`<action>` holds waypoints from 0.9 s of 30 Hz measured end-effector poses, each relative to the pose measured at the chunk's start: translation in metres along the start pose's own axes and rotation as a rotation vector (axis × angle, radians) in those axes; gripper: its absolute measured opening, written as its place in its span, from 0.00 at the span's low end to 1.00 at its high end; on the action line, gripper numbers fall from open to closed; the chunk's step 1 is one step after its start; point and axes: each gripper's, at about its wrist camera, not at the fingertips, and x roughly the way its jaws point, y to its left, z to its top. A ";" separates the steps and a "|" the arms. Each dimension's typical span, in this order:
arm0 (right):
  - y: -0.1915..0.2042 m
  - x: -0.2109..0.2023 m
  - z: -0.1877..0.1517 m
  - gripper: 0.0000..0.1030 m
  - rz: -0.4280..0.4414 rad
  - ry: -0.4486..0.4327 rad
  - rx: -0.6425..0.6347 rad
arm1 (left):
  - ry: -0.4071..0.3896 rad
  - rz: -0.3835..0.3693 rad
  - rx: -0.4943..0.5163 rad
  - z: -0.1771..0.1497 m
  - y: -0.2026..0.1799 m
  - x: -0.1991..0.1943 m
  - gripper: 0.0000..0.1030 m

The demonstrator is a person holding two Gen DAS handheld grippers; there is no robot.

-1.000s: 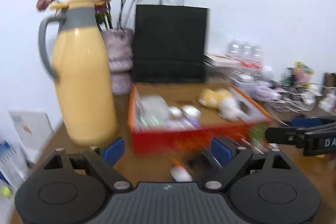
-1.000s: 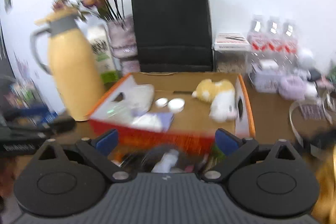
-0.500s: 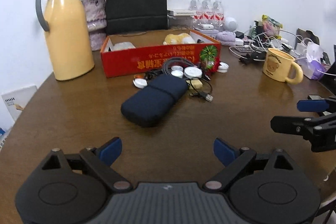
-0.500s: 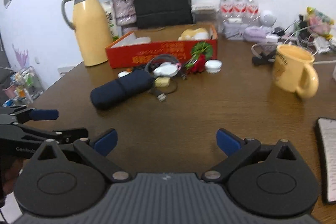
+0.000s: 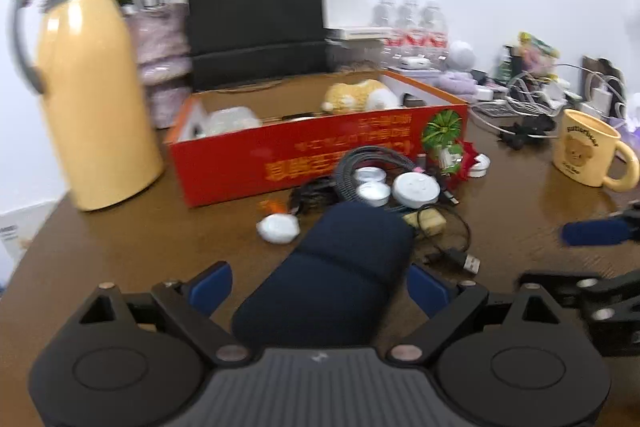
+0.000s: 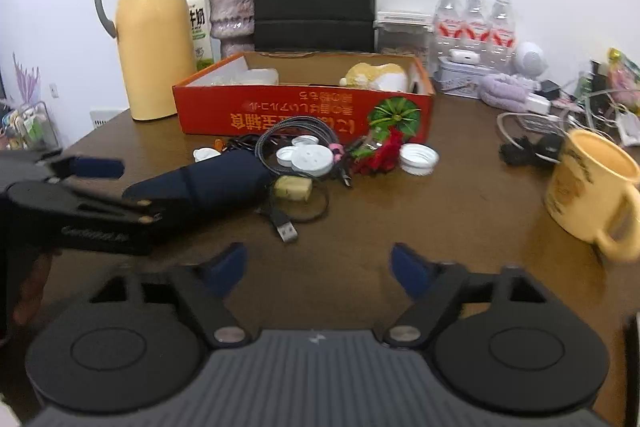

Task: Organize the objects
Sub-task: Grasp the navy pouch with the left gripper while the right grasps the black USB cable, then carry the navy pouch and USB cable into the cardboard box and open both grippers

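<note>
The left tool (image 5: 318, 285) stood spread around the near end of the navy pouch (image 5: 340, 275); its pads seemingly not quite pressing, though blur obscured this; the pouch lay on the brown surface (image 6: 400, 219) near the red box (image 6: 304, 107); the right tool (image 6: 318, 267), jaws just narrowing, gaped empty.

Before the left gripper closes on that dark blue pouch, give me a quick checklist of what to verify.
1. Dark blue pouch sits between the left gripper's fingers: ok.
2. Left gripper open, pads not pressing: ok.
3. Pouch free of the USB cable: cannot tell, the cable lies against its far end.
4. Red box has bare floor for it: ok.
5. Right gripper, jaws just narrowing, holds nothing: ok.
</note>
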 end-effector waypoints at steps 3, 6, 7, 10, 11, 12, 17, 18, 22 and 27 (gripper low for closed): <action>0.006 0.022 0.009 0.51 0.045 0.019 -0.037 | 0.031 -0.052 -0.001 0.005 0.002 0.021 0.91; 0.013 0.040 0.016 0.36 0.055 0.011 -0.086 | 0.077 -0.033 -0.035 0.001 0.003 0.039 0.88; 0.016 0.047 0.018 0.34 0.060 0.011 -0.112 | 0.071 -0.023 -0.045 0.000 0.006 0.040 0.85; 0.020 0.061 0.023 0.29 0.076 0.022 -0.136 | 0.066 -0.003 -0.065 -0.002 0.011 0.038 0.80; 0.021 0.066 0.023 0.29 0.079 0.027 -0.140 | 0.059 0.012 -0.064 -0.003 0.012 0.038 0.79; 0.020 0.070 0.024 0.29 0.086 0.032 -0.141 | 0.058 0.024 -0.069 -0.003 0.012 0.037 0.78; 0.019 0.071 0.023 0.13 0.108 0.052 -0.134 | 0.082 0.019 -0.091 -0.008 0.010 0.022 0.76; 0.020 0.069 0.022 0.13 0.103 0.056 -0.134 | 0.089 0.015 -0.096 -0.011 0.007 0.014 0.76; 0.022 0.046 0.006 0.13 0.094 0.062 -0.137 | 0.107 0.037 -0.086 -0.033 -0.010 -0.018 0.76; 0.026 -0.002 -0.024 0.13 0.100 0.069 -0.100 | 0.149 0.023 -0.093 -0.054 -0.021 -0.055 0.76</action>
